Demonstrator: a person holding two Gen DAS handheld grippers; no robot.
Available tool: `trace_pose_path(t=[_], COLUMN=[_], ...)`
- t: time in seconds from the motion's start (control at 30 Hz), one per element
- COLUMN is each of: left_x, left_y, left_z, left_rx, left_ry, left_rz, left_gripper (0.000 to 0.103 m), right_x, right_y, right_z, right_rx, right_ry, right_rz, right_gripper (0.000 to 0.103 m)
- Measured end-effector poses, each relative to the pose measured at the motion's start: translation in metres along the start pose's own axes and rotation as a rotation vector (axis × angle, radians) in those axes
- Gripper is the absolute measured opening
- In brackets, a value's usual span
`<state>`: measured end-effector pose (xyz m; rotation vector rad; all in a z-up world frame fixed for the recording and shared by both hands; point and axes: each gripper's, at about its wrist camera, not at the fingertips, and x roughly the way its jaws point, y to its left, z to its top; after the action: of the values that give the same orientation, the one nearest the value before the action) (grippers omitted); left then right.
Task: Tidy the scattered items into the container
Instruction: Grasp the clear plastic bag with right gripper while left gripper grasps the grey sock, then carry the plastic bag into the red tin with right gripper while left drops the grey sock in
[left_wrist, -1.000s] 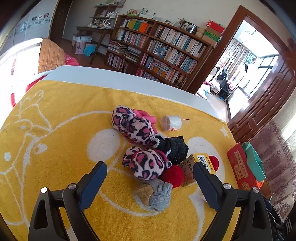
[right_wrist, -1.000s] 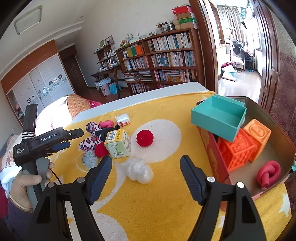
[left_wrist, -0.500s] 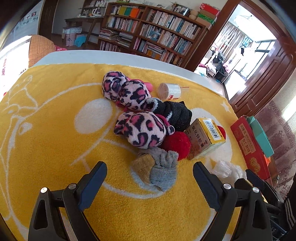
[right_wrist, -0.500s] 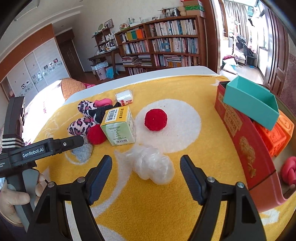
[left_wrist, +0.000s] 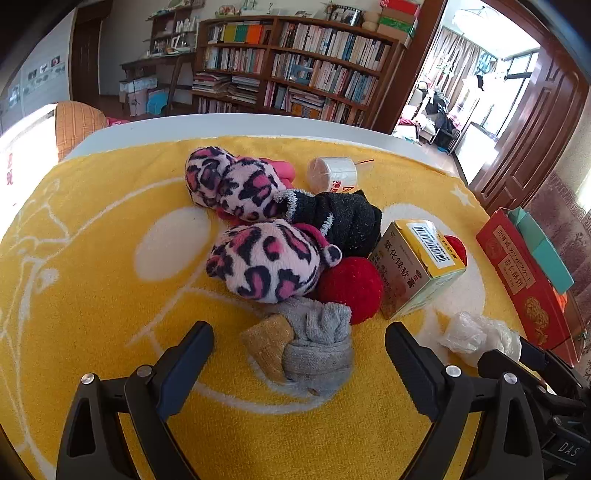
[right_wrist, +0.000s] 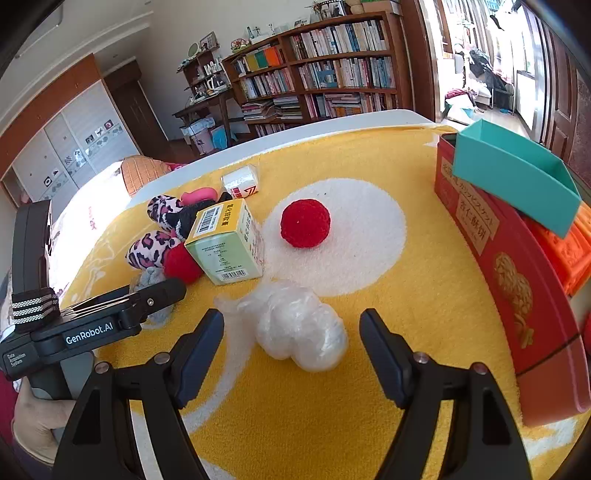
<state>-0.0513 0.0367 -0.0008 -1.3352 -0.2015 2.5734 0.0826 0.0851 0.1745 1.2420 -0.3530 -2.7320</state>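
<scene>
At lower centre of the left wrist view the left gripper (left_wrist: 299, 349) gapes wide and empty around the grey sock bundle (left_wrist: 308, 345); closing could snag the yellow towel (left_wrist: 92, 258). In the right wrist view, the right gripper (right_wrist: 291, 334), equally spread and empty, frames the slippery plastic wad (right_wrist: 299, 325), which may squirt out. The red tin (right_wrist: 513, 295) waits at right.

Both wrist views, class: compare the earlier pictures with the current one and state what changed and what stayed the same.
The left gripper has closed in on the grey sock bundle, the right gripper on the crumpled plastic bag. Both are open as before; nothing has been grasped. The items on the yellow towel stayed put.
</scene>
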Motion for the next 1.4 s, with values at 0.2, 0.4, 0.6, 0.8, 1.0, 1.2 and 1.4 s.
trace_pose_path(t=[0.2,0.4,0.6,0.8,1.0,1.2,1.4], left_x=[0.0,-0.004,-0.018,-0.023,-0.027,-0.026,-0.031], left_y=[0.003,-0.008,-0.007,-0.013,-0.023,-0.03,-0.049], left_z=[0.001,-0.003,-0.007,-0.008,-0.009,-0.01,-0.01], left_rx=[-0.015,0.06,0.052,0.052,0.073,0.071,0.109], left_ry=[-0.012,-0.008,-0.032,-0.04,-0.042,-0.024,-0.032], left_rz=[-0.006,-0.03,-0.066,-0.079,-0.106,-0.13,-0.14], left_gripper=[0.074,0.049,0.049,0.049,0.049,0.049,0.049], right_x=[0.01,0.012,0.007,0.003,-0.019,-0.06,-0.109], right_y=[0.005,0.006,-0.006,-0.008,0.001,-0.008,-0.048], right_z=[0.0,-0.001,-0.003,-0.001,-0.002,0.0,0.009], right_rx=[-0.02,-0.03,0.025,0.041,-0.016,-0.041,0.027], right_ry=[0.05,0.06,0.047,0.024,-0.062,-0.149,-0.247], right_rz=[-0.007,-0.046,-0.015,-0.01,-0.071,-0.117,-0.181], right_gripper=[0.073,0.051,0.047,0.047,0.047,0.047,0.047])
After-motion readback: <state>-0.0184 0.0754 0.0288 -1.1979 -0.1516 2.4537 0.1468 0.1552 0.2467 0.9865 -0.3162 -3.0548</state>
